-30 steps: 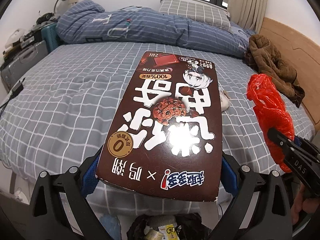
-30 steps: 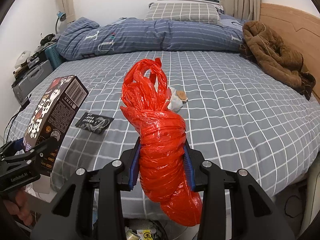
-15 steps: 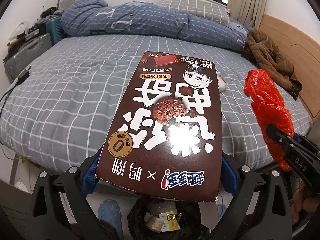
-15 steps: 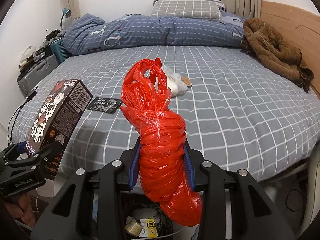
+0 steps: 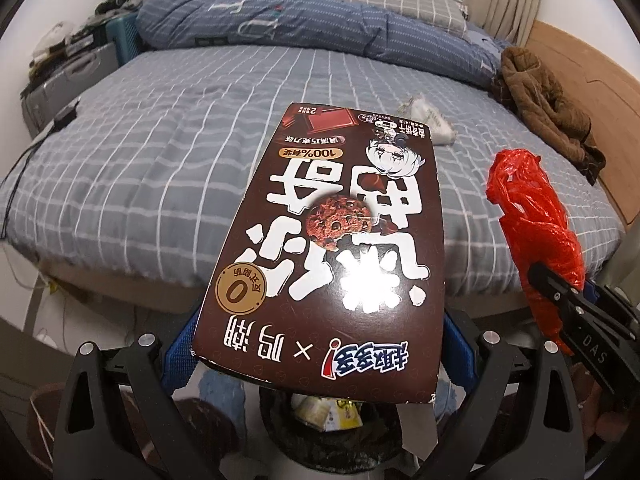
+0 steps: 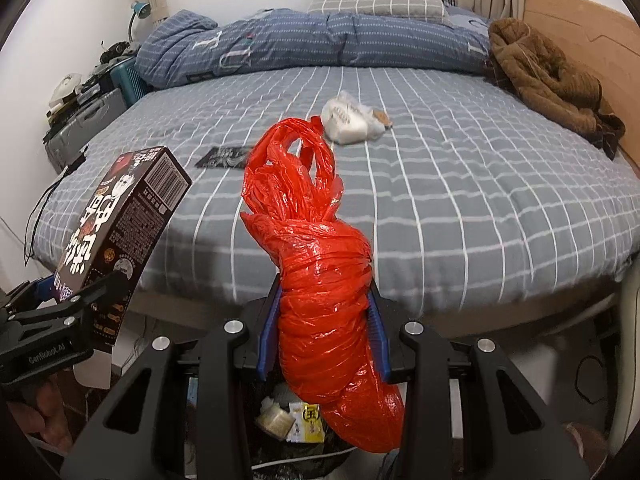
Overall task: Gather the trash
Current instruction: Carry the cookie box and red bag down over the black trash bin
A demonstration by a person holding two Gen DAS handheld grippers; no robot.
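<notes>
A wide bed (image 6: pixel 460 200) with a grey sheet crossed by white lines fills the room, its near edge just ahead of both claws. Along the far edge lie a rolled blue duvet (image 6: pixel 300 44) and a checked pillow (image 6: pixel 380 0) under a window; a brown jacket (image 6: pixel 548 80) is heaped at the far right corner against the wooden headboard (image 6: pixel 592 28). Suitcases (image 6: pixel 92 120) and clutter stand beside the bed's left edge. On the sheet, toward the middle, rest a crumpled white bag (image 6: pixel 348 120) and, nearer the left, a flat black packet (image 6: pixel 224 158), whose print is too blurred to read. The left claw (image 5: pixel 320 344) is clamped on a brown cookie box (image 5: pixel 332 236), held off the bed beyond its near edge; the box hides the bed's middle in that view. The right claw (image 6: pixel 324 324) is clamped on a red plastic bag (image 6: pixel 320 280), twisted into a bundle, also off the near edge. Below both, a black-lined trash bin (image 6: pixel 288 456) with wrappers inside shows only in part, cut off by the claws and the frame's lower edge.
</notes>
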